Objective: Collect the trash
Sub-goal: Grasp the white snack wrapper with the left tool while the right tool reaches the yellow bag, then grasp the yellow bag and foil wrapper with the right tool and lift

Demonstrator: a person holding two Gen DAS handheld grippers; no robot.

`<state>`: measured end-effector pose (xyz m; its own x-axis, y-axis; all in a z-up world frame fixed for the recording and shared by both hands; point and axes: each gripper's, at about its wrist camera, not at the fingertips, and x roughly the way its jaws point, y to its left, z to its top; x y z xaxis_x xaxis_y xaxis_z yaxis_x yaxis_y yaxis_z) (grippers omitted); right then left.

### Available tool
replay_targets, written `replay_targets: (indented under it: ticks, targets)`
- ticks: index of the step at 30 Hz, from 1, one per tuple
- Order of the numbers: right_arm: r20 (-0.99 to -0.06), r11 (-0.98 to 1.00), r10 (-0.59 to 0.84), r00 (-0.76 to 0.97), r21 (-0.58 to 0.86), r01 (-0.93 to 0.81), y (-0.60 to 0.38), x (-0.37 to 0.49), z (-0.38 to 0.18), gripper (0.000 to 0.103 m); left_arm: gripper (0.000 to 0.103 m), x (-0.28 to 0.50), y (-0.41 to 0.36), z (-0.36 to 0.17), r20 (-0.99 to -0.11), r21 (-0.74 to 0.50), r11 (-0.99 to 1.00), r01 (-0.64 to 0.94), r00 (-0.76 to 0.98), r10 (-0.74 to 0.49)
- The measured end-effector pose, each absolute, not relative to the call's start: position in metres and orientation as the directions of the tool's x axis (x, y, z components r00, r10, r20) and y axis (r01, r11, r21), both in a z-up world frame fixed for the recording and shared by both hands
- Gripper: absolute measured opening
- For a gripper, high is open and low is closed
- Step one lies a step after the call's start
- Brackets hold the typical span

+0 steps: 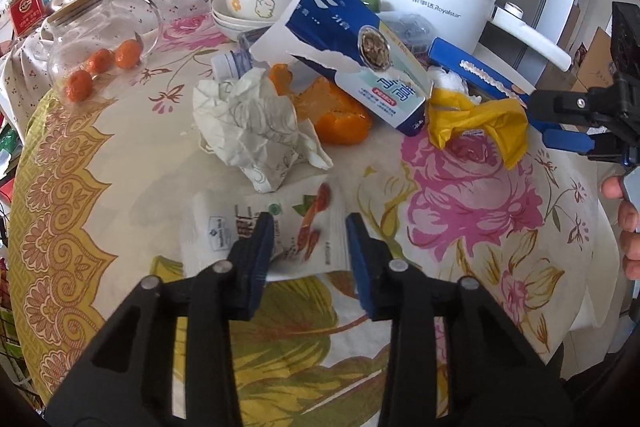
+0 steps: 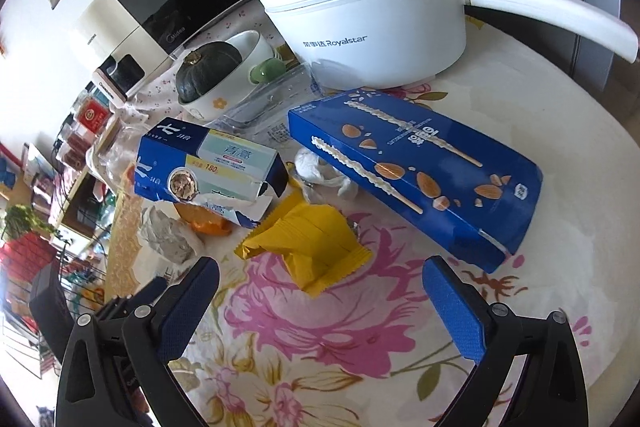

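The left gripper (image 1: 310, 223) stands half-spread over a white wrapper (image 1: 288, 231) that lies flat near the table (image 1: 80, 211) edge, pads either side but not pinching it. The right gripper (image 2: 320, 279) is spread wide around bare cloth just short of the yellow wrapper (image 2: 316, 247). Beyond lie crumpled paper (image 1: 256, 131), orange peel (image 1: 340, 111), a torn box (image 1: 352, 55) and a blue box (image 2: 416, 163) (clutter crowds the far side). A white pot (image 2: 360, 23) stands behind.
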<state>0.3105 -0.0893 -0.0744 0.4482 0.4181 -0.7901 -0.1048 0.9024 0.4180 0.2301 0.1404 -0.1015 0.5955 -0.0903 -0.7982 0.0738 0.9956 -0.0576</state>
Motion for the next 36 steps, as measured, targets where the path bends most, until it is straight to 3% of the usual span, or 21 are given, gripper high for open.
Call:
replay_targets:
  ticks: [2,7,9,12,13,14,26,36]
  targets:
    - [-0.785,0.889,0.440,0.436,0.448,-0.090,-0.088,0.316,-0.082,0.082,0.031,0.230,0.139,-0.103,-0.804,-0.061,0.995,0.083,0.586,-0.098]
    - [-0.764,0.852,0.501,0.408,0.518,-0.075,-0.082,0.323,-0.098,0.060,0.022,0.229,0.136,-0.101,-0.816,-0.088,0.992,0.096,0.564,-0.127]
    - [-0.763,0.852,0.503,0.405,0.516,-0.086,-0.077,0.323,-0.098,0.056,0.018,0.228,0.138,-0.099,-0.820,-0.104,0.991,0.087,0.556,-0.135]
    - [-0.765,0.856,0.506,0.399,0.501,-0.126,-0.071,0.320,-0.095,0.038,0.015,0.225,0.141,-0.095,-0.825,-0.129,0.989,0.073,0.545,-0.148]
    - [-0.768,0.858,0.507,0.391,0.495,-0.139,-0.070,0.319,-0.094,0.011,0.015,0.223,0.141,-0.094,-0.825,-0.135,0.988,0.070,0.544,-0.152]
    - [-0.776,0.862,0.502,0.382,0.485,-0.147,-0.068,0.318,-0.093,0.006,0.014,0.221,0.142,-0.092,-0.824,-0.144,0.987,0.066,0.545,-0.157]
    - [-0.785,0.877,0.480,0.392,0.426,-0.221,-0.092,0.276,-0.057,0.003,0.011,0.188,0.144,-0.070,-0.797,-0.245,0.967,0.070,0.553,-0.242]
    - [-0.785,0.890,0.457,0.419,0.397,-0.225,-0.128,0.233,-0.033,0.006,0.011,0.156,0.125,-0.055,-0.777,-0.251,0.961,0.116,0.568,-0.271]
